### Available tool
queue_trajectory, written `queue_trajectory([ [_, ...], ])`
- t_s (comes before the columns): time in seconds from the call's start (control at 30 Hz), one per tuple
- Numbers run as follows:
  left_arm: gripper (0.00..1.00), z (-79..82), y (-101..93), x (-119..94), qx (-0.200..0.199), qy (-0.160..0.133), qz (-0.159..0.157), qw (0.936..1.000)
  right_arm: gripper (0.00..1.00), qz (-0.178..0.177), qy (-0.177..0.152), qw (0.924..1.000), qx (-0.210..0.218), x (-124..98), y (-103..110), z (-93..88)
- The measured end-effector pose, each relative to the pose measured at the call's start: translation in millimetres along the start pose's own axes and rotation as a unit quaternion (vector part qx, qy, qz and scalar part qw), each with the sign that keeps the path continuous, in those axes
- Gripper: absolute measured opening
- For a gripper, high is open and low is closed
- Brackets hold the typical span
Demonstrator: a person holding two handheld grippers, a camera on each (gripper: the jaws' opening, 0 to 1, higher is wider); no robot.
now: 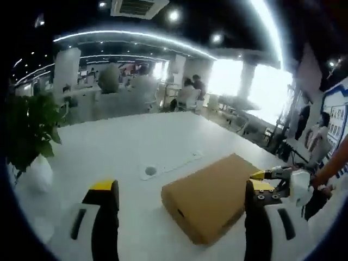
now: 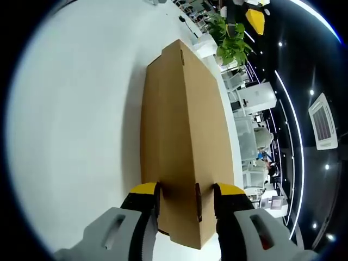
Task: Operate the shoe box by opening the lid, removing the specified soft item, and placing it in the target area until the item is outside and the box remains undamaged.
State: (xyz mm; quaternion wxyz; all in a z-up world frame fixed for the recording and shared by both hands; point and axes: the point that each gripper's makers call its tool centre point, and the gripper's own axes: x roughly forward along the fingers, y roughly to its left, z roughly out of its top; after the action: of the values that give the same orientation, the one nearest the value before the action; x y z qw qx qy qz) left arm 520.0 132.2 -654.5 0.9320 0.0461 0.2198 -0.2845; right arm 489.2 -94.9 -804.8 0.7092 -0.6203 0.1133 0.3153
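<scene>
Left gripper view
Shoe box (image 1: 211, 197): plain brown cardboard, flat and rectangular, lid on; it lies on the worktop (image 1: 125, 147) between the two jaws and a little ahead of them.
Left tongs (image 1: 182, 204): spread wide, black fingers with yellow tips, nothing between them.
Right tongs (image 1: 267, 176): come in from the right, yellow-tipped, at the box's right end.
Worktop: smooth, white, matte, with a pale strip (image 1: 171, 165) set into it.
Plant (image 1: 27, 130): leafy green, in a rounded white pot, at the left.

Right gripper view
Shoe box (image 2: 182, 136): seen lengthwise, smooth cardboard with crisp edges, a small slot in the near end.
Right tongs (image 2: 186, 200): narrowed around the box's near end, one jaw on each side; I cannot tell whether they press it.
Plant (image 2: 231, 38): past the far end of the box.
</scene>
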Motion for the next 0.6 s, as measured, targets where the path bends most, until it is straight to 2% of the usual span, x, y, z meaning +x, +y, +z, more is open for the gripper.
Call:
queue_trajectory([
  [0.07,0.99,13.2,-17.1,-1.6,0.060,-0.026,-0.012,0.9978,0.39,0.000,-0.001,1.0000,0.000,-0.1,-0.1,0.0],
  [0.1,0.99,14.1,-18.4,-0.9,0.074,-0.032,-0.017,0.9966,0.39,0.001,-0.001,1.0000,0.001,-0.1,-0.1,0.1],
  [0.13,0.99,17.9,-22.9,-0.4,0.115,-0.044,-0.026,0.9921,0.39,0.001,-0.002,1.0000,0.001,0.0,-0.1,0.1],
  [0.17,0.99,18.1,-25.5,0.1,0.148,-0.045,-0.032,0.9874,0.39,0.001,-0.002,1.0000,0.001,0.1,0.0,0.0],
  [0.23,0.99,19.1,-35.8,1.0,0.178,-0.049,-0.048,0.9817,0.39,0.001,-0.002,1.0000,0.002,0.2,0.0,0.1],
  [0.27,0.99,21.4,-43.4,1.6,0.204,-0.048,-0.050,0.9765,0.39,0.001,-0.001,1.0000,0.002,0.2,0.1,0.1],
  [0.4,0.99,8.1,-64.8,7.2,0.255,-0.005,-0.060,0.9650,0.39,0.001,-0.002,1.0000,0.005,0.3,0.1,0.0],
  [0.57,0.95,-9.3,-85.9,14.1,0.327,0.012,-0.075,0.9419,0.40,0.001,-0.002,1.0000,0.006,0.1,-0.2,0.1],
  [0.6,0.96,-12.3,-88.8,15.5,0.332,0.013,-0.077,0.9401,0.40,0.000,-0.003,1.0000,0.008,0.4,-0.1,0.2],
])
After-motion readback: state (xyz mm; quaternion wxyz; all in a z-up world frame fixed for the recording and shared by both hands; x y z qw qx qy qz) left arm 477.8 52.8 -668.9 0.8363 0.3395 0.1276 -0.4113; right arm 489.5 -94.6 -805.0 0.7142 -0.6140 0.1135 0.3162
